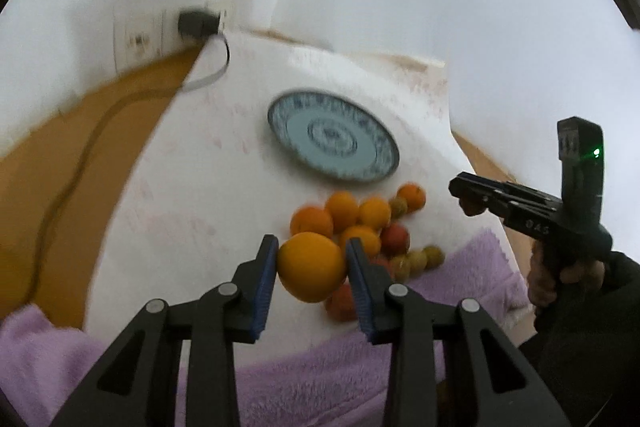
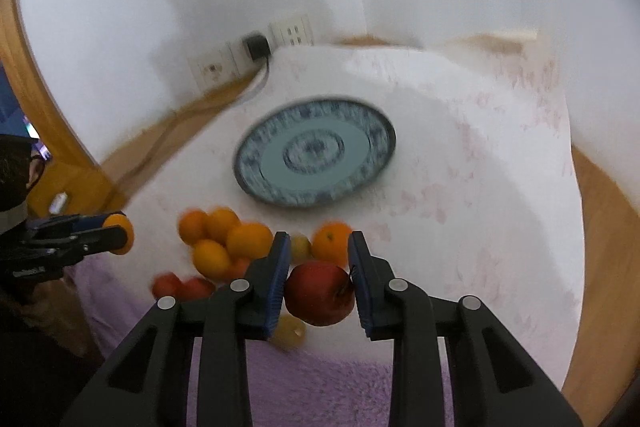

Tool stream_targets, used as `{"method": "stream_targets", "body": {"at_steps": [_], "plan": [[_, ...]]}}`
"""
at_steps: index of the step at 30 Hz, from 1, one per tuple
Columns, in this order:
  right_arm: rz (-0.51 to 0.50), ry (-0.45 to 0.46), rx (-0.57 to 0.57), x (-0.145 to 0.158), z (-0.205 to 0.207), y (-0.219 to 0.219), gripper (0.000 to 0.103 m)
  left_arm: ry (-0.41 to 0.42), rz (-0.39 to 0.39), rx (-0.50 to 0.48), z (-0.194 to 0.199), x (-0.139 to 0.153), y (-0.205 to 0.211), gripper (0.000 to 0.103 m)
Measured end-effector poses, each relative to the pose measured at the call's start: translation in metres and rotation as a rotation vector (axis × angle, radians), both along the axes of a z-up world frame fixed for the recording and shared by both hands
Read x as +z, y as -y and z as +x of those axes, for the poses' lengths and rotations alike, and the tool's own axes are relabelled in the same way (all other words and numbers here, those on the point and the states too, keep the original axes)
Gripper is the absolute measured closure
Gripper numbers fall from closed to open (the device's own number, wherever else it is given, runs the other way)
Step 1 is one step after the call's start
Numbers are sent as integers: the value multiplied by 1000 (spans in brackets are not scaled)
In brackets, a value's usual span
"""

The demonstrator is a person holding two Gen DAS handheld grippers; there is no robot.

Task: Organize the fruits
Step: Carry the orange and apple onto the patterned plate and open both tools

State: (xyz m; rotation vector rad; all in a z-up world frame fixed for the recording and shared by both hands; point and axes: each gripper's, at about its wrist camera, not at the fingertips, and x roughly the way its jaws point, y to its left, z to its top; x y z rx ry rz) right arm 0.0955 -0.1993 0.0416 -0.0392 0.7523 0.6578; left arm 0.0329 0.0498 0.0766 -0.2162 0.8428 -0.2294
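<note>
Overhead, both hand-held grippers tilt steeply down toward the white tablecloth [image 1: 192, 187], where the blue patterned plate [image 2: 316, 151] lies flat and bare beyond the fruit pile [image 1: 360, 223]. Left gripper [image 1: 312, 263] clamps an orange [image 1: 312, 267] between its blue pads, lifted clear of the pile. Right gripper [image 2: 319, 281] pinches a red apple [image 2: 318, 293], its stem end turned sideways against the right pad.

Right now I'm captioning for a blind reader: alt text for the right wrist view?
The right gripper clamps a red apple above a pile of oranges. Beyond sits an empty blue patterned plate on a white cloth.
</note>
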Motion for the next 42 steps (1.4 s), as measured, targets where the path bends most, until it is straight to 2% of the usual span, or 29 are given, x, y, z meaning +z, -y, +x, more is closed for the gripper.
{"method": "stream_targets", "body": {"at_steps": [3, 8, 13, 23, 32, 38, 42], "plan": [[44, 33, 8, 20, 0, 0, 72, 72, 19, 13, 1, 26, 3, 67], [29, 113, 39, 44, -2, -9, 72, 168, 35, 10, 10, 62, 9, 67], [28, 114, 54, 47, 6, -16, 72, 206, 38, -1, 28, 67, 14, 67], [20, 49, 51, 33, 44, -23, 72, 170, 28, -27, 72, 47, 27, 67], [-58, -66, 39, -12, 98, -48, 72, 69, 11, -76, 122, 9, 39, 67], [-158, 10, 60, -24, 120, -64, 72, -15, -11, -107, 150, -23, 44, 67], [-174, -1, 82, -31, 138, -68, 72, -49, -15, -98, 160, -38, 43, 67]]}}
